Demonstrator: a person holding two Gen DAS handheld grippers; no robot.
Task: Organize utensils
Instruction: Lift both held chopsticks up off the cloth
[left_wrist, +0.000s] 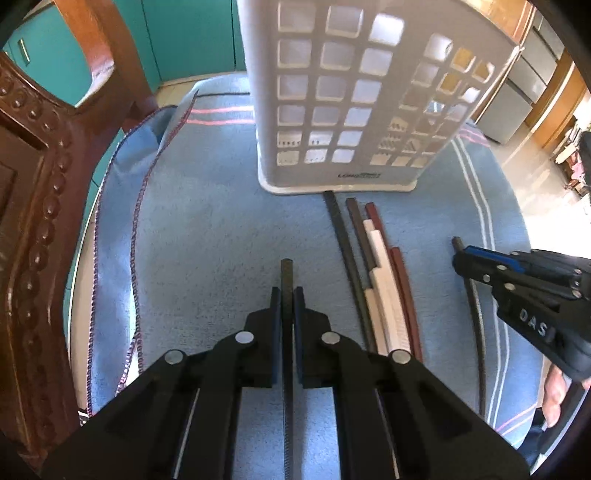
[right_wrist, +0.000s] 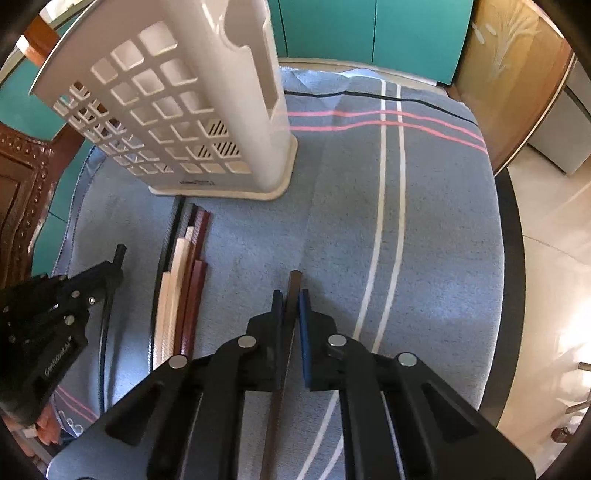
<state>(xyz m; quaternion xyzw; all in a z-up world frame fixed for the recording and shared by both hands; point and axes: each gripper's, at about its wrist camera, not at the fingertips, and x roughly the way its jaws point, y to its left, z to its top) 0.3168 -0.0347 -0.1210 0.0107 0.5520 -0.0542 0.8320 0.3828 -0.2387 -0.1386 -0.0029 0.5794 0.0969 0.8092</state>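
On the blue towel (left_wrist: 207, 236) that covers the desk, seen from my left wrist camera, my left hand-held gripper (left_wrist: 287, 295) is clamped on a dark ribbed chopstick (left_wrist: 286, 273); its tip pokes out just past the two fingers and points toward the white holder (left_wrist: 332, 92). That holder, a tall plastic caddy with square cut-outs, stands upright on the towel ahead of me. Right of my fingers lies a bundle of chopsticks (left_wrist: 380, 280), black, brown, cream and dark red, side by side, with the far ends close to the holder's base. Further right I see my right hand-held gripper (left_wrist: 460, 254) with a dark stick in it. A carved wooden chair (left_wrist: 40, 221) stands at the left edge.

From the right wrist camera, my right hand-held gripper (right_wrist: 291, 295) grips a brown chopstick (right_wrist: 293, 291) between its pads, the stick running back under the camera and its end just beyond the fingertips. The holder (right_wrist: 207, 110) is ahead and to the left, leaning in this lens. The loose chopsticks (right_wrist: 184, 288) lie to my left on the towel (right_wrist: 424, 221), between the two tools. The left hand-held gripper (right_wrist: 117, 266) is at the far left, a dark stick tip (right_wrist: 120, 253) sticking out of its closed fingers.
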